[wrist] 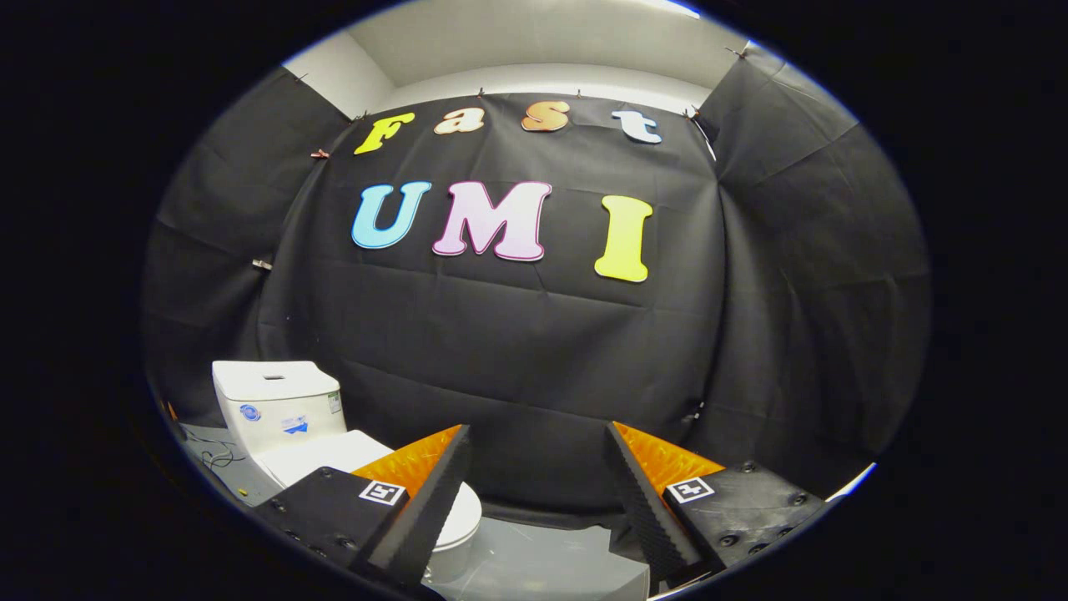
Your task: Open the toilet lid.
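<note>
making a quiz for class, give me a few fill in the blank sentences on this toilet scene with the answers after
1. The toilet lid is ____, lying flat over the bowl.
2. The gripper has its fingers ____, with nothing between them.
3. The toilet's tank stands against the ____ cloth wall.
4. Relative to the fingers, the toilet sits off to the ____ side, partly hidden behind one finger.

Missing words: closed; open; black; left

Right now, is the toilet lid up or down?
Down: the lid lies flat below the tank, partly behind one finger of the open gripper.
</note>
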A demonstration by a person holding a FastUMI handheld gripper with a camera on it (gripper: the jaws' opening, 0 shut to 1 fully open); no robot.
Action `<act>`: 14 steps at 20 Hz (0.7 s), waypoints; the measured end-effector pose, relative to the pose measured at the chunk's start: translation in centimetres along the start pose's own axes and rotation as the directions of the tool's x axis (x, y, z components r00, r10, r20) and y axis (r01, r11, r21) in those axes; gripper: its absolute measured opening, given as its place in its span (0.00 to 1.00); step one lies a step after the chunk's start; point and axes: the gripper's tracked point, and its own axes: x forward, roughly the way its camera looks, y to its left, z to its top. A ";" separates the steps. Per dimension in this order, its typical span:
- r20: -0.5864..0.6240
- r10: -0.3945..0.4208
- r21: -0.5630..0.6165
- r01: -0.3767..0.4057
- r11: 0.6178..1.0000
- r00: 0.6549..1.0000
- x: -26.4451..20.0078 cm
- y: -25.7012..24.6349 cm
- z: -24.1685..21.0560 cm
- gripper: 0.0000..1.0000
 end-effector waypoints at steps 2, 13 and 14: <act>-0.018 0.030 0.011 -0.030 0.999 0.999 0.7 0.4 -0.7 0.98; -0.197 0.213 0.087 -0.199 0.976 0.957 3.1 2.4 -10.9 0.98; -0.214 0.238 0.107 -0.219 0.970 0.948 2.8 3.0 -12.0 0.98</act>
